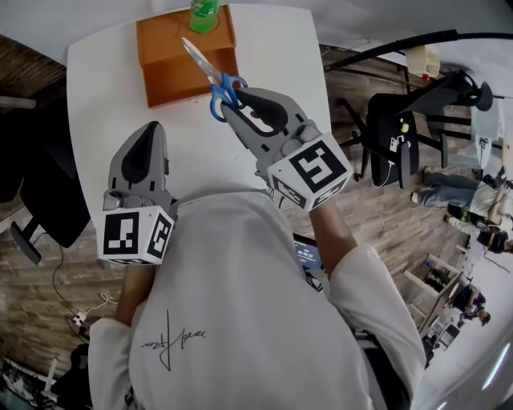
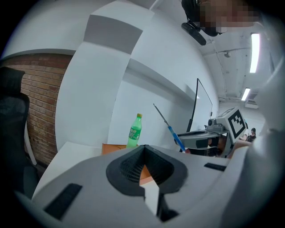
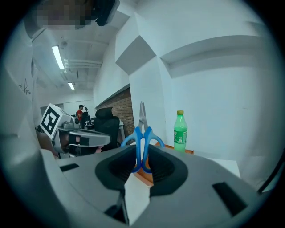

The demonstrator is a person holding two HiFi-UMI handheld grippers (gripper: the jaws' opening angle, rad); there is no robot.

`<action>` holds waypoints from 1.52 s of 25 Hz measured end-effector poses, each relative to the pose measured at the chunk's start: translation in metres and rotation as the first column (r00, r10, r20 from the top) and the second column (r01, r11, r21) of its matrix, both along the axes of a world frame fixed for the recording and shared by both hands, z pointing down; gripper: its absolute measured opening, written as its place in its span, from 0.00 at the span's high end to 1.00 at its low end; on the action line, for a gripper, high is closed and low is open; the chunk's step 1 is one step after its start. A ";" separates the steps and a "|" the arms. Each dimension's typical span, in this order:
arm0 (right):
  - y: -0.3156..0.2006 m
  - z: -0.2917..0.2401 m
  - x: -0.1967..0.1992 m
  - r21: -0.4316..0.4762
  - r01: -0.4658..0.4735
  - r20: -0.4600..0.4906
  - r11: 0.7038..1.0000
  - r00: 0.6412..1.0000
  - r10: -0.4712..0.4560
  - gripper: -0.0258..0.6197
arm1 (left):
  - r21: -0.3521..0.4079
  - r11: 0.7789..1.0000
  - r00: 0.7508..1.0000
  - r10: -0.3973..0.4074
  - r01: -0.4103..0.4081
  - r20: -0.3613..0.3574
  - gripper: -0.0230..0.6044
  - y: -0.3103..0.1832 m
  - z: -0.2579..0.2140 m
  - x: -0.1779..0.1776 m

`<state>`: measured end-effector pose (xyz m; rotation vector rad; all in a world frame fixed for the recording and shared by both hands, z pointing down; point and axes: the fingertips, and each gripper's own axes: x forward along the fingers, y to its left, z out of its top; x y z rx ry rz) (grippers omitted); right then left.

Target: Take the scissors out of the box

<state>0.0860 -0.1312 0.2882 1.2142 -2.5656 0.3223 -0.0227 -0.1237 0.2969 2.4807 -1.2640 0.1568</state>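
Jaws of the right gripper (image 1: 230, 100) clamp the blue handles of the scissors (image 1: 210, 70), raised over the near right corner of the orange box (image 1: 172, 76). A green bottle (image 1: 203, 12) stands by the box's far side. The left gripper (image 1: 152, 130), tips together and empty, hovers over bare white table (image 1: 276, 56) near the front edge.

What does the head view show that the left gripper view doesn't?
Only the head view: the person's white shirt and the wooden floor. Only the left gripper view: a brick wall, ceiling lights, and a close look between the fingers of the left gripper, shut and empty. Both: the green bottle, the orange box, the white table, and the right gripper holding the blue-handled scissors.
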 end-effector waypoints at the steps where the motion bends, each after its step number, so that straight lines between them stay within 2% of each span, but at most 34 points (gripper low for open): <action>1: -0.001 -0.001 0.001 0.003 -0.006 0.008 1.000 1.000 0.006 0.82 | -0.001 1.000 1.000 0.001 -0.001 -0.001 0.97 -0.001 -0.001 -0.001; 13: -0.003 -0.018 0.001 0.009 -0.008 0.051 1.000 0.999 0.007 0.82 | 0.018 1.000 1.000 0.015 -0.015 -0.003 0.97 -0.002 -0.009 -0.002; 38: -0.003 -0.004 -0.006 -0.041 0.039 0.036 0.998 0.999 -0.037 0.82 | 0.033 0.999 0.999 -0.014 0.015 -0.029 0.97 -0.005 -0.014 -0.012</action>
